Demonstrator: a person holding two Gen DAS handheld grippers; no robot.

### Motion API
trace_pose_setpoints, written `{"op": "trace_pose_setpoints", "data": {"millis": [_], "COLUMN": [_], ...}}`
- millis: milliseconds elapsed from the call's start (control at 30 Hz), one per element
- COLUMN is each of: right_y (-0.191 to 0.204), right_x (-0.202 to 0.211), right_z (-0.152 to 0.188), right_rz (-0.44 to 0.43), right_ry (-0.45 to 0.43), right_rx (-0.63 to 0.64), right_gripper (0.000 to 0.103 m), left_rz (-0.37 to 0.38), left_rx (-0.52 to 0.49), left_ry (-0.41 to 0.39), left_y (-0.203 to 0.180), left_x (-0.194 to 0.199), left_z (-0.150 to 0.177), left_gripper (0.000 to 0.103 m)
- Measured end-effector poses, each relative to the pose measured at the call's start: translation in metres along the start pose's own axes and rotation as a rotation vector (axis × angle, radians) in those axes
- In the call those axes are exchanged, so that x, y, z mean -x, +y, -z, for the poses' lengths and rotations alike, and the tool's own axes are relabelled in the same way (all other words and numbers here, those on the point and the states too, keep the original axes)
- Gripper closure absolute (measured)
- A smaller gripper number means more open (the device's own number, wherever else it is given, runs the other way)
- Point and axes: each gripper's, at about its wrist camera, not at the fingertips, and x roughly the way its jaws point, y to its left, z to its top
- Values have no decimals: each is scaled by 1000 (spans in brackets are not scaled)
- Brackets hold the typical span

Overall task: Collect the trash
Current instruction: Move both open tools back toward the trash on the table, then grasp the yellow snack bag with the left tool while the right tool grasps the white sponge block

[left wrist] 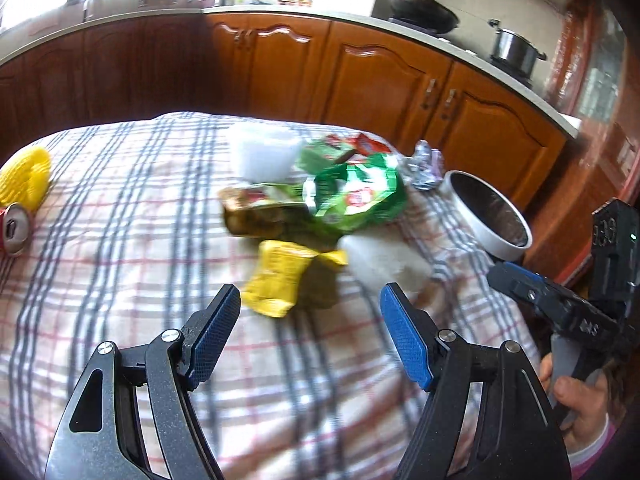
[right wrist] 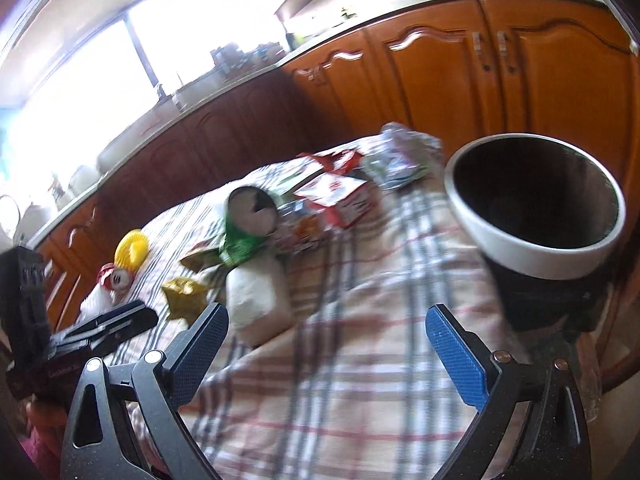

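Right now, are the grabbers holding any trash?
Left gripper: jaws open, holding nothing.
Right gripper: jaws open, holding nothing.

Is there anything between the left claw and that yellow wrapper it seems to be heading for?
Nothing visible. The left gripper is open and empty, and only bare checked tablecloth lies between its fingers and the yellow wrapper. A white tissue wad sits just beside the wrapper, towards the bin, not in front.

Wrapper-strewn plaid-clothed table (left wrist: pixel 120 240)
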Motion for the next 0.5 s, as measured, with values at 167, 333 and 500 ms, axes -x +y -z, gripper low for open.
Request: {"op": "trace_pose_setpoints", "data": {"millis": [167, 333, 500], "right_y": [20, 34, 49], "right_x": [-21, -46, -71], "right_z": [2, -2, -4], "right_rz": [-32, -46, -32], "right_ry": [53, 96, 143], "right_rx": [63, 113, 184], "right_gripper": [4, 8, 21], "left_rz": [-24, -30, -15], "left_rx": [39, 15, -7], "left_ry": [40, 50, 83], "left_y": [18, 20, 18], "left_x": [-13, -25, -39], "left_z": [-3, -4, -4], "left_gripper": [29, 39, 81]}}
